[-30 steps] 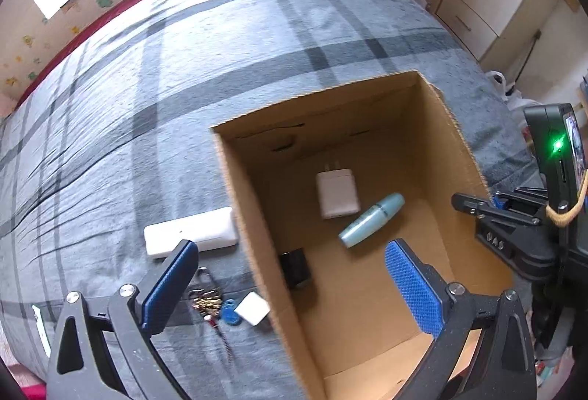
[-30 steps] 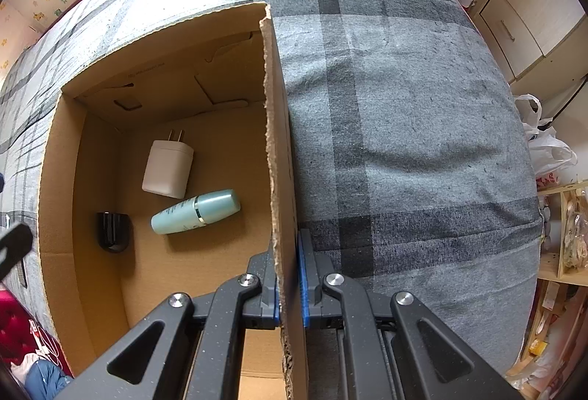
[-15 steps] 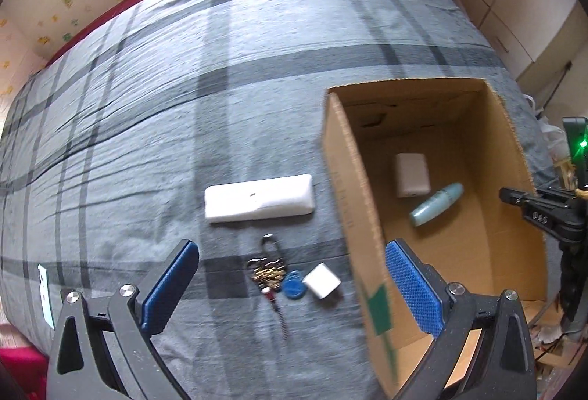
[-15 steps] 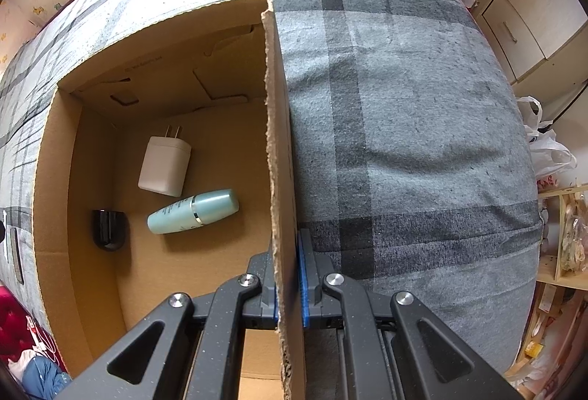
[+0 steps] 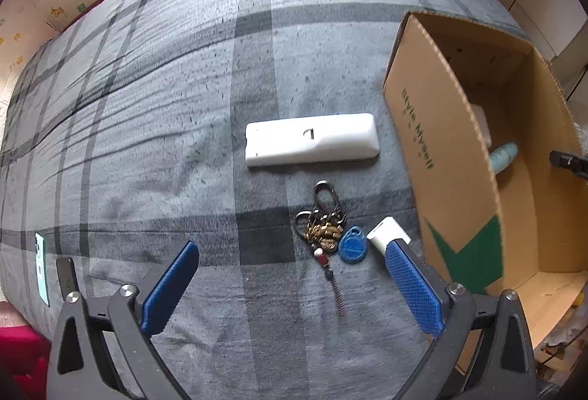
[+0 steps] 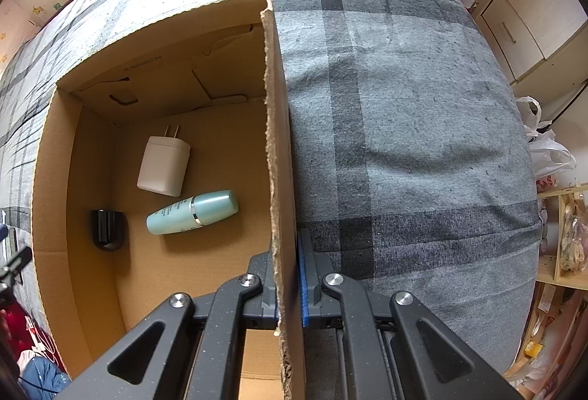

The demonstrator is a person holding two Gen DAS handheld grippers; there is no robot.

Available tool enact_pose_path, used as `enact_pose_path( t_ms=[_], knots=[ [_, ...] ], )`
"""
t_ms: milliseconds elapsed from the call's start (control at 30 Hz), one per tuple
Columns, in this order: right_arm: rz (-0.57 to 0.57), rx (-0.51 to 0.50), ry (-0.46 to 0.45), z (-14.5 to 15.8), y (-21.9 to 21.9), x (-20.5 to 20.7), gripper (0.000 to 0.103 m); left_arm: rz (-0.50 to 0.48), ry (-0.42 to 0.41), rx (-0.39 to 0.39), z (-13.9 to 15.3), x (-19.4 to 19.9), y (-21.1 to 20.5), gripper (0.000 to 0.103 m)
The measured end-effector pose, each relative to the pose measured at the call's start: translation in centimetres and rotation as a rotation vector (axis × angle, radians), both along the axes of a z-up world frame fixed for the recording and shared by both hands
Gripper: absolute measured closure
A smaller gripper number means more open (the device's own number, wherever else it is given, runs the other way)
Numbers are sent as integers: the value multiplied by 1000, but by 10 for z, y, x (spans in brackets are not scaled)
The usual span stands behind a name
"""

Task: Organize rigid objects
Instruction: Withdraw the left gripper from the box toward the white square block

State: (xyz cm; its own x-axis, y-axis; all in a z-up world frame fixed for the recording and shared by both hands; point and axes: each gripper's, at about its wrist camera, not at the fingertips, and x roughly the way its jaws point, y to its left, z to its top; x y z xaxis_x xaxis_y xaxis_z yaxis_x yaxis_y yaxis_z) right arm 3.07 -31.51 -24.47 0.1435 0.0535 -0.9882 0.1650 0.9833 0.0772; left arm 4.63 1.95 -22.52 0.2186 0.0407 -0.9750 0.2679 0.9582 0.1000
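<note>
An open cardboard box [image 5: 437,157] stands on the grey plaid bed, also in the right wrist view [image 6: 273,128]. My right gripper [image 6: 288,275] is shut on the box's right wall. Inside lie a white charger [image 6: 164,165], a teal bottle [image 6: 193,212] and a small black object [image 6: 108,229]. Left of the box lie a long white case [image 5: 311,144], a bunch of keys [image 5: 323,229] with a blue fob [image 5: 352,245], and a small white block [image 5: 387,234]. My left gripper [image 5: 290,284] is open and empty, above the bed just in front of the keys.
A dark strip [image 5: 66,277] and a pale green card [image 5: 41,267] lie at the bed's left edge. Cabinets [image 6: 522,21] and plastic bags [image 6: 547,146] stand to the right of the bed. A wooden shelf [image 6: 562,238] is at the far right.
My left gripper has swung left, away from over the box, and now faces the white case and keys, closer to them. The right gripper stays clamped on the box wall.
</note>
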Motion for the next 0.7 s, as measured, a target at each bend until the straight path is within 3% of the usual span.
enact_pose_path(
  t_ms=[400,700],
  knots=[
    [-5,-3,-3,-2,-1,0,98,-2,68,3,-41,-17,11,0],
    [-4,-3,-4,-2,-1,0,98,-36,68,-20,-40,-18,-2,0]
  ],
)
